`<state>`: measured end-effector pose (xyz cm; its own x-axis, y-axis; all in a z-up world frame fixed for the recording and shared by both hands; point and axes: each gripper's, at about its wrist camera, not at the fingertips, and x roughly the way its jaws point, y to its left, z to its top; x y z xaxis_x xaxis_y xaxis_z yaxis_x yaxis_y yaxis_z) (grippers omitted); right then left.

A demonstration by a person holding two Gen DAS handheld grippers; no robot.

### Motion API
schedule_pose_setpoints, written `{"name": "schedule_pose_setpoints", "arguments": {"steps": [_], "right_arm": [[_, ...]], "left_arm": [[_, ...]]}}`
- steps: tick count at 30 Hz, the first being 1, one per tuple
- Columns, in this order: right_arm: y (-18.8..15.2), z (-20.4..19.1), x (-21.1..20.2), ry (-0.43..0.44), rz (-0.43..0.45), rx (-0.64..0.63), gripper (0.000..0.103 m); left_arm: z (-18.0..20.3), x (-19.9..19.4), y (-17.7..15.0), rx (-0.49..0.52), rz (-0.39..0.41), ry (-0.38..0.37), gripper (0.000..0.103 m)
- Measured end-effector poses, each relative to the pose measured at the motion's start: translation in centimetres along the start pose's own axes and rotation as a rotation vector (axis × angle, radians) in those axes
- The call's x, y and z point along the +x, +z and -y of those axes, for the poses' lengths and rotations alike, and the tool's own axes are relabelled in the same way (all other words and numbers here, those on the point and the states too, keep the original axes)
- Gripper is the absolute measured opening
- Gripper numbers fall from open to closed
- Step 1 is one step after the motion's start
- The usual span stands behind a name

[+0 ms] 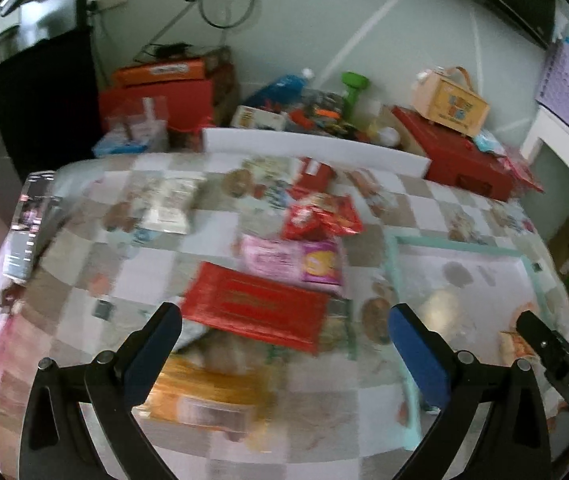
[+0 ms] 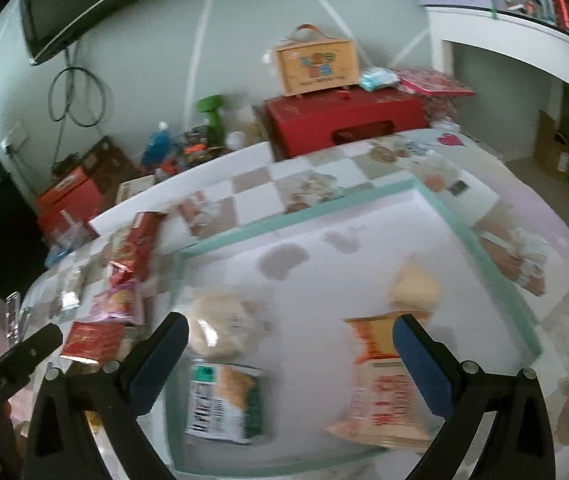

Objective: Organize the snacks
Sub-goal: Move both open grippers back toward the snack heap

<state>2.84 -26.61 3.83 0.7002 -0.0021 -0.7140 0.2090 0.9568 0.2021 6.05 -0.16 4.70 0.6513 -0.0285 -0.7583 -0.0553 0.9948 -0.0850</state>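
In the left wrist view my left gripper [image 1: 284, 328] is open and empty above a flat red packet [image 1: 256, 312] on the checked tablecloth. A pink packet [image 1: 296, 260], small red packets [image 1: 320, 216], a white packet [image 1: 172, 204] and an orange packet [image 1: 208, 392] lie around it. The white tray with a teal rim [image 1: 394, 264] lies to the right. In the right wrist view my right gripper [image 2: 290, 340] is open and empty over that tray [image 2: 296, 220], which holds a green-and-white packet [image 2: 224, 404], an orange-and-white packet [image 2: 384, 384] and a pale bun-like packet [image 2: 224, 328].
A red case [image 2: 344, 120] with a wooden carry box [image 2: 316, 60] on top stands behind the table. Red and orange boxes [image 1: 156, 96], a blue bottle and a green object crowd the back. A clear box [image 1: 32, 224] stands at the table's left edge. The other gripper [image 2: 12, 368] shows at the left.
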Motion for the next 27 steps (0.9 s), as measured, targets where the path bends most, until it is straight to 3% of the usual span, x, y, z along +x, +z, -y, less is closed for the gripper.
{"name": "schedule_pose_setpoints", "arguments": {"steps": [4,9,15,19,23,27], "right_arm": [[-0.1,-2.1,0.5,0.016,0.002,-0.015,0.103],[-0.4,-5.3,0.9,0.056,0.009,-0.067,0.103],[-1.8,-9.9,1.6,0.124,-0.043,-0.152,0.103],[-3.1,-12.7,2.2,0.149,-0.093,-0.215,0.103],[-4.2,-14.3,2.9,0.155,-0.137,-0.25,0.103],[-4.5,-14.5,2.9,0.143,-0.131,-0.271,0.103]], "left_arm": [[-2.6,-0.3,0.3,-0.035,0.004,0.02,0.102],[-6.5,-0.1,0.4,-0.157,-0.03,-0.033,0.103],[-8.9,0.3,-0.3,-0.215,-0.054,0.004,0.103],[-10.2,1.4,-1.2,-0.279,-0.126,-0.023,0.103],[-10.7,2.8,-2.4,-0.3,-0.205,0.002,0.103],[-10.4,3.9,-3.2,-0.32,-0.257,-0.026,0.103]]}}
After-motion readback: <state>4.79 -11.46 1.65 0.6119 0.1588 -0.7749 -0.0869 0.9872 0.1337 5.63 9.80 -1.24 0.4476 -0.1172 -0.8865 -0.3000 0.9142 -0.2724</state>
